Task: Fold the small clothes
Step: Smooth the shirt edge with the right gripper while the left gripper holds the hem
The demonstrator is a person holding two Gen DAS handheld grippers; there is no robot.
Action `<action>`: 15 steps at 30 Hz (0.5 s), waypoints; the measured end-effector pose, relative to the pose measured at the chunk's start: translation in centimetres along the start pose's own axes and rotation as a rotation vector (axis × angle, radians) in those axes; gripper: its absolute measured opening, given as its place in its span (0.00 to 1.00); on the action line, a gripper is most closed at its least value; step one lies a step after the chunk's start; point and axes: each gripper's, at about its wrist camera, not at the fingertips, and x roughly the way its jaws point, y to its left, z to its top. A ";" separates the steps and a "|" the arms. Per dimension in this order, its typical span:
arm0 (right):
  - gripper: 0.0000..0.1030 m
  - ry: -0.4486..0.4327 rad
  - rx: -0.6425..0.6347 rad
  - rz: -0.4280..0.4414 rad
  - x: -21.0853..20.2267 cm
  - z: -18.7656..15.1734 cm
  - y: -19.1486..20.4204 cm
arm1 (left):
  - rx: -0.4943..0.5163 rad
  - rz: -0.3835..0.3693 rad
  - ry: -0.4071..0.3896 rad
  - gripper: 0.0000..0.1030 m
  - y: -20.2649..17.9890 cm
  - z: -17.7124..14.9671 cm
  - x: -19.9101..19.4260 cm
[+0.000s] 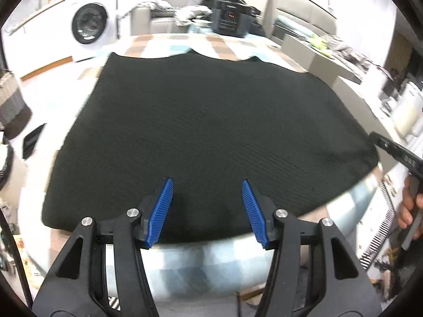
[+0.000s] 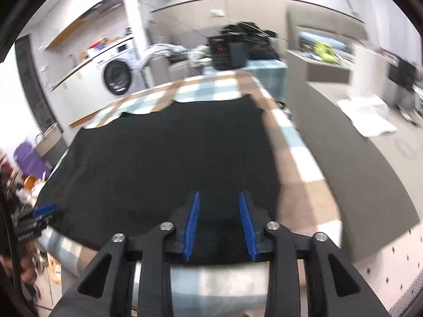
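A black ribbed knit garment [image 1: 206, 126] lies flat on the checked tablecloth [image 1: 211, 45]; it also shows in the right wrist view [image 2: 164, 153]. My left gripper [image 1: 207, 185] is open, its blue pads over the garment's near hem, nothing between them. My right gripper [image 2: 219, 198] is open over the near right part of the hem, with nothing between its pads. The right gripper's body shows at the right edge of the left wrist view [image 1: 396, 153]. The left gripper shows at the left edge of the right wrist view [image 2: 39, 216].
A black device with red lights [image 1: 232, 21] stands at the table's far end. A washing machine [image 1: 90, 23] is at the far left. A grey sofa with clothes [image 1: 164, 13] is behind the table. A dark floor mat [image 2: 357, 171] lies right of the table.
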 end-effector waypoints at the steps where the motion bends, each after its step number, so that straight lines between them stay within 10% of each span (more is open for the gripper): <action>1: 0.44 0.011 -0.010 0.011 0.6 0.1 0.6 | -0.008 0.015 0.005 0.50 0.6 0.0 0.2; 15: 0.48 0.165 -0.180 0.034 5.4 -2.2 5.1 | -0.052 0.042 0.008 0.50 4.0 -1.1 0.7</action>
